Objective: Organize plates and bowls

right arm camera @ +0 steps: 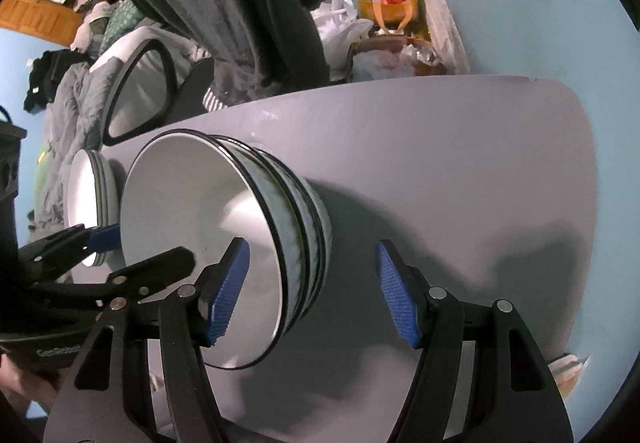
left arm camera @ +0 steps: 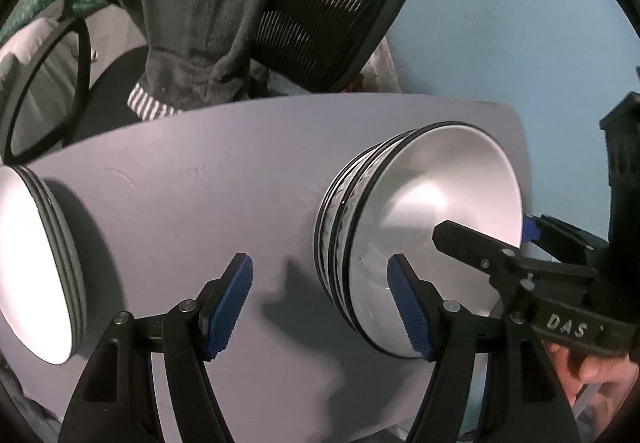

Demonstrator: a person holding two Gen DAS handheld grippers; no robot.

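Note:
A stack of white, black-rimmed bowls (left arm camera: pixel 432 203) (right arm camera: pixel 192 211) stands on the grey table (left arm camera: pixel 180 203) (right arm camera: pixel 440 163). My left gripper (left arm camera: pixel 320 307) (right arm camera: pixel 150 243) straddles the stack's left wall, one blue pad over the table and the other over the top bowl's inside. It is open and the pads touch nothing. From the opposite side, my right gripper (right arm camera: pixel 312 293) (left arm camera: pixel 484 233) straddles the stack's other wall in the same way, also open. A stack of white plates (left arm camera: pixel 36 267) (right arm camera: pixel 86 203) sits further left on the table.
Behind the table stands a black mesh chair (left arm camera: pixel 328 23) with a grey garment (left arm camera: pixel 200 3) (right arm camera: pixel 224 3) draped over it. Bags and clutter (right arm camera: pixel 384 3) lie beyond the far edge. A hand (left arm camera: pixel 592 371) holds the right gripper's handle. The table's right half (right arm camera: pixel 480 183) is bare.

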